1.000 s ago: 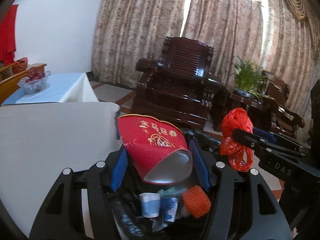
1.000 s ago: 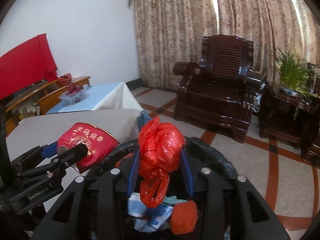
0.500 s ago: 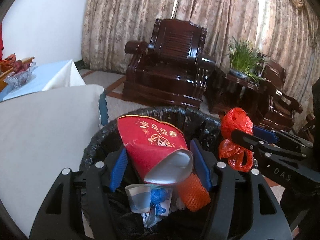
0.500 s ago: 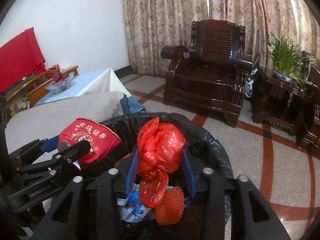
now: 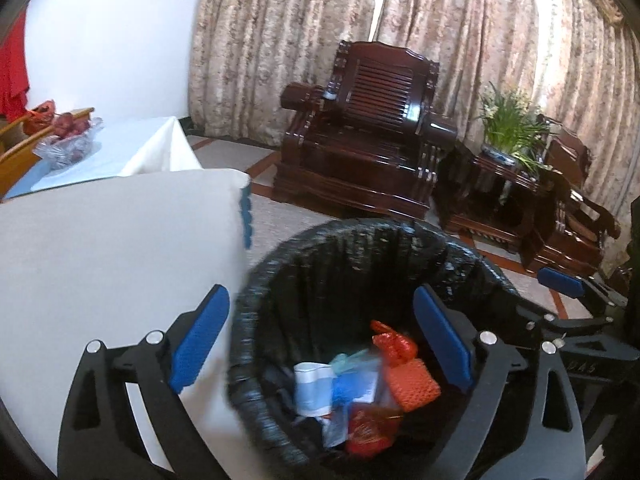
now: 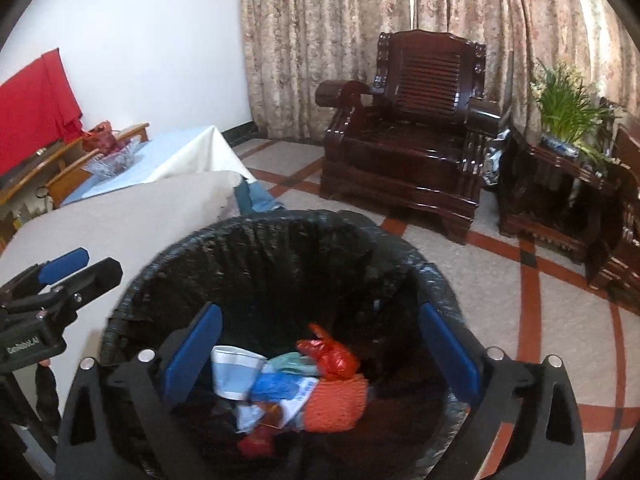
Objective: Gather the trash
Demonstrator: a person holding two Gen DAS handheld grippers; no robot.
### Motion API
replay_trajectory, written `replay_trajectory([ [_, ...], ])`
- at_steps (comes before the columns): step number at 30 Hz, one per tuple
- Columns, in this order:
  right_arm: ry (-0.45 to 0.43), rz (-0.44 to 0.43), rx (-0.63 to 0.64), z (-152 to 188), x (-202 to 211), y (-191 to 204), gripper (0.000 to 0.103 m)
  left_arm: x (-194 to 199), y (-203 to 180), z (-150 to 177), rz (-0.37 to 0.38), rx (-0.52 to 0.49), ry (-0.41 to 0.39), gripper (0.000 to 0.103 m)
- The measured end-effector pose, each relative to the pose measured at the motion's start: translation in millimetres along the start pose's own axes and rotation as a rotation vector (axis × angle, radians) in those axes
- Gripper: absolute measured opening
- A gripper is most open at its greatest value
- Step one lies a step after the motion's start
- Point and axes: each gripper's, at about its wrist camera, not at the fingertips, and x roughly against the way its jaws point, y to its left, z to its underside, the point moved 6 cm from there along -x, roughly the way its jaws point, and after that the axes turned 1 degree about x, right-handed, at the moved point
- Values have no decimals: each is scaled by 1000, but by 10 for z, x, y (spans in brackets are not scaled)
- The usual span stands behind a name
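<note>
Both jaws just sprang wide, nothing between them: left gripper point(image 5: 320, 340), right gripper point(image 6: 320, 344). Crumpled red plastic bag point(image 6: 332, 356) lies lower centre inside black-lined round bin point(image 6: 280, 236); red paper cup dropped too (somewhere among litter). Drop done.

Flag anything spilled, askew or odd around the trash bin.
Nothing stands out. The trash lies inside the black-lined bin, none on the floor that shows. Both grippers, left and right, hang open and empty.

Black-lined trash bin point(image 6: 280, 248), red bag point(image 6: 332, 358), orange net point(image 6: 336, 402), paper scraps inside
</note>
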Motion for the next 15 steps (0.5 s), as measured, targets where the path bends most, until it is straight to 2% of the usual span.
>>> replay_trajectory([
  [8,-72,-108,24,-245,359,401,97,614,348,-152,-93,18,-55,95],
  [15,-119,-190,38,-415,760,756,97,1164,447,-272,-152,22,-110,96],
])
